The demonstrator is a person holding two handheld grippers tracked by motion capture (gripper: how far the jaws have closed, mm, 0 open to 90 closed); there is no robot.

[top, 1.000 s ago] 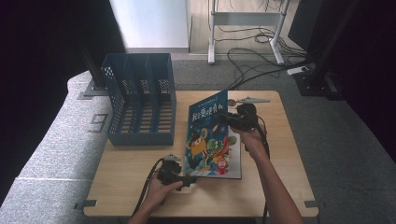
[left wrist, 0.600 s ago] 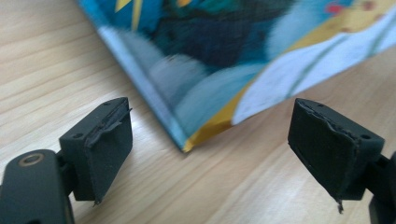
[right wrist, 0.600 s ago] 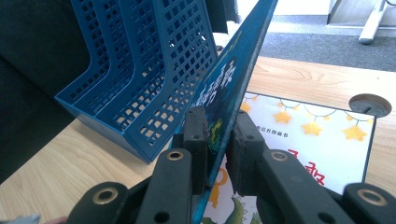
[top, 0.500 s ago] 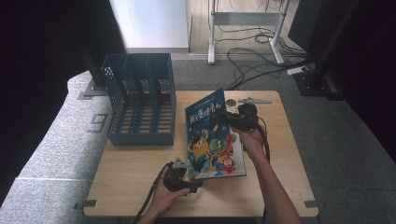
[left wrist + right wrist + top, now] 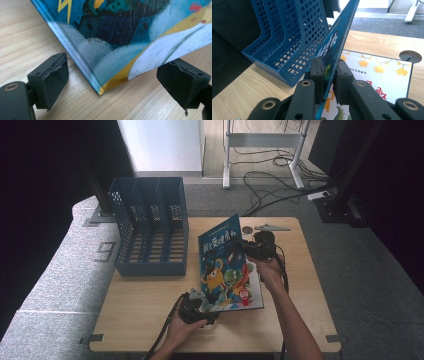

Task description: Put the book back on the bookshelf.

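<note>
The right gripper [image 5: 327, 72] clamps the edge of one picture book [image 5: 222, 260], tilting it up over a second book [image 5: 384, 75] lying flat on the table [image 5: 145, 315]. The left gripper [image 5: 112, 82], jaws apart, straddles the raised book's lower corner. One blue file rack [image 5: 150, 232] stands beside.

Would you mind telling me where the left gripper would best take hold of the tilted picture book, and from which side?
Probably at the near bottom corner of the picture book, coming in level from the person's side. The right gripper is shut on its upper edge, so the book stands tilted and that corner sits between the open pads of the left gripper, thin enough to pinch across cover and back.
</note>
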